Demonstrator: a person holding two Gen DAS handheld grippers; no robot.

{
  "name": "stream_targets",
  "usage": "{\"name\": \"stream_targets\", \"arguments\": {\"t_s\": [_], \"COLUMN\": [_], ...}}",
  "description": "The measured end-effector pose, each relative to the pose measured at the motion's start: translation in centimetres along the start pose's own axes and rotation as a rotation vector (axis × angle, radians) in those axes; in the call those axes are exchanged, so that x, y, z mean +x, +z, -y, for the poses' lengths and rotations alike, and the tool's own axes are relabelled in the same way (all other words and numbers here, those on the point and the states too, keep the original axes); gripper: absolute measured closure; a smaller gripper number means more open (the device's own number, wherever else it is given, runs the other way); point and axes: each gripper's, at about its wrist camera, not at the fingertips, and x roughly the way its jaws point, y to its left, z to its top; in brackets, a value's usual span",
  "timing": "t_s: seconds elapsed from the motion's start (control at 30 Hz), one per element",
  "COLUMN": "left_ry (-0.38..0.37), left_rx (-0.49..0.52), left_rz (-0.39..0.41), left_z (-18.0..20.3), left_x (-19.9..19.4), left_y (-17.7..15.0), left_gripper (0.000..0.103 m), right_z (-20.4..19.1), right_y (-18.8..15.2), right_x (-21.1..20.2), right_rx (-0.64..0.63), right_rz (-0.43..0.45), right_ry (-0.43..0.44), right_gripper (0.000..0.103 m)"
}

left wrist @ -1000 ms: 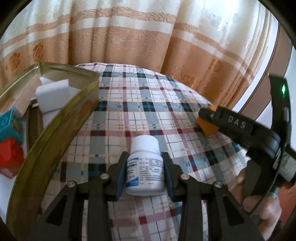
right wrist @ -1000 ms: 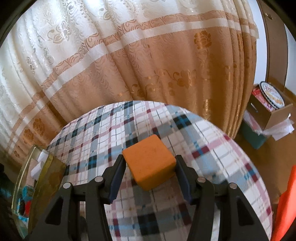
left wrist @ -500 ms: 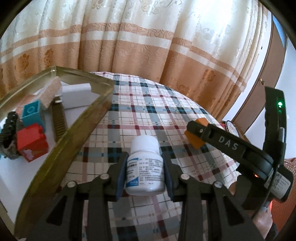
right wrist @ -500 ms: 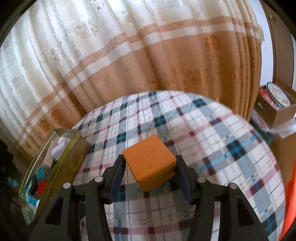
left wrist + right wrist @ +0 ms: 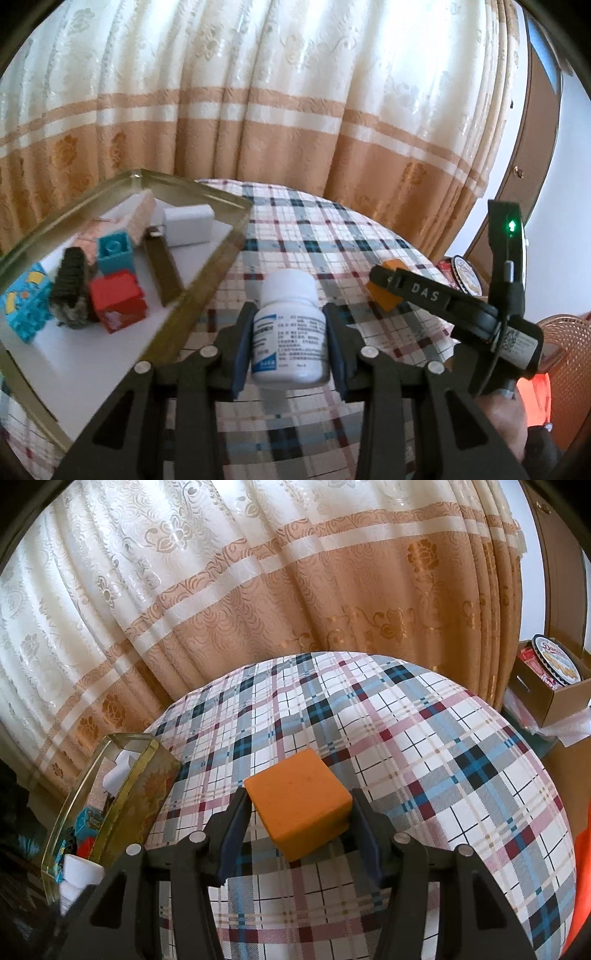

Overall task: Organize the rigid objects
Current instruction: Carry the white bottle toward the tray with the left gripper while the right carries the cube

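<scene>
My left gripper point(image 5: 290, 347) is shut on a white pill bottle point(image 5: 289, 328) with a printed label, held above the plaid tablecloth point(image 5: 325, 236) just right of a gold-rimmed tray point(image 5: 207, 284). My right gripper point(image 5: 297, 819) is shut on an orange cube point(image 5: 301, 806), also over the cloth. In the left wrist view that right gripper point(image 5: 384, 291) shows at the right with the orange cube point(image 5: 388, 295) at its tip. The tray point(image 5: 122, 801) appears at the left edge of the right wrist view.
The tray holds a red block point(image 5: 118, 299), a teal block point(image 5: 114, 251), a patterned blue box point(image 5: 24, 306), a white box point(image 5: 188, 225), a dark bracelet point(image 5: 72, 291) and a brown strap point(image 5: 164, 273). A curtain point(image 5: 295, 110) hangs behind the table. A cardboard box point(image 5: 554, 686) sits on the floor at right.
The left gripper has risen and pulled back with the bottle, so more of the tray's inside shows. The right gripper shifted sideways at first, then held still, cube still gripped.
</scene>
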Motion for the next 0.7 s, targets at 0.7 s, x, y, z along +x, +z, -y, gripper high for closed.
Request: {"name": "stream_targets", "arguments": {"t_s": [0.7], "left_ry": [0.141], "left_rx": [-0.085], "left_rz": [0.148], "left_z": [-7.3], "left_x": [-5.0], "left_y": [0.9], "left_gripper": [0.067], "right_z": [-6.4], "right_y": [-3.7], "right_x": [-2.0], "right_rx": [-0.060], "right_rz": [0.013], "right_ry": [0.143], "right_gripper": [0.046]}}
